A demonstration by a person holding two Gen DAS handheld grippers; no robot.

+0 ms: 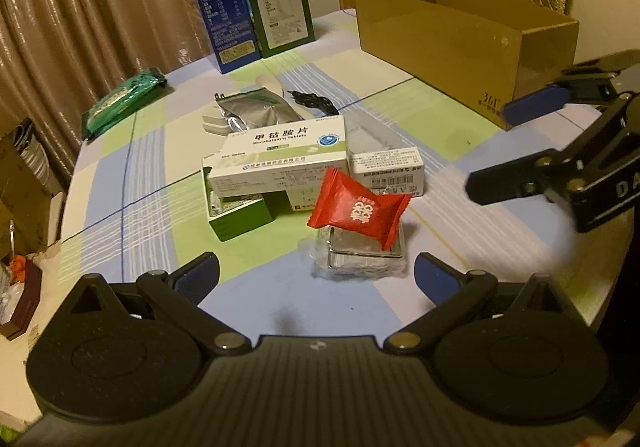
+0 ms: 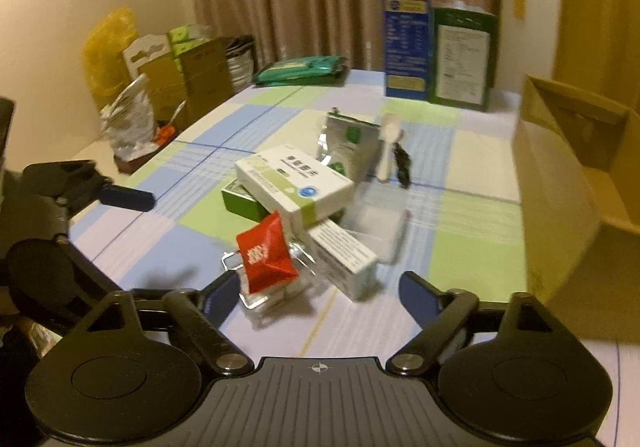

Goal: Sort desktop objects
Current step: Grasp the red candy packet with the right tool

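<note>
A red candy packet (image 1: 358, 209) (image 2: 266, 257) lies on a clear plastic box (image 1: 360, 261) (image 2: 260, 299) at the near side of the pile. Behind it a white-and-green medicine box (image 1: 280, 155) (image 2: 296, 183) rests on a green box (image 1: 240, 217) and a small white box (image 1: 386, 169) (image 2: 344, 259). A silver foil pouch (image 1: 250, 109) (image 2: 350, 139) lies further back. My left gripper (image 1: 316, 279) is open just short of the clear box. My right gripper (image 2: 320, 293) (image 1: 516, 147) is open too, with nothing between its fingers, close to the candy.
An open cardboard box (image 1: 460, 35) (image 2: 560, 187) stands at the right. A blue carton (image 1: 220, 7) and a green carton (image 1: 282, 3) stand at the back, with a green wipes pack (image 1: 124, 99) at the left. A black cable (image 1: 316, 103) and a white spoon (image 2: 388, 147) lie behind the pile.
</note>
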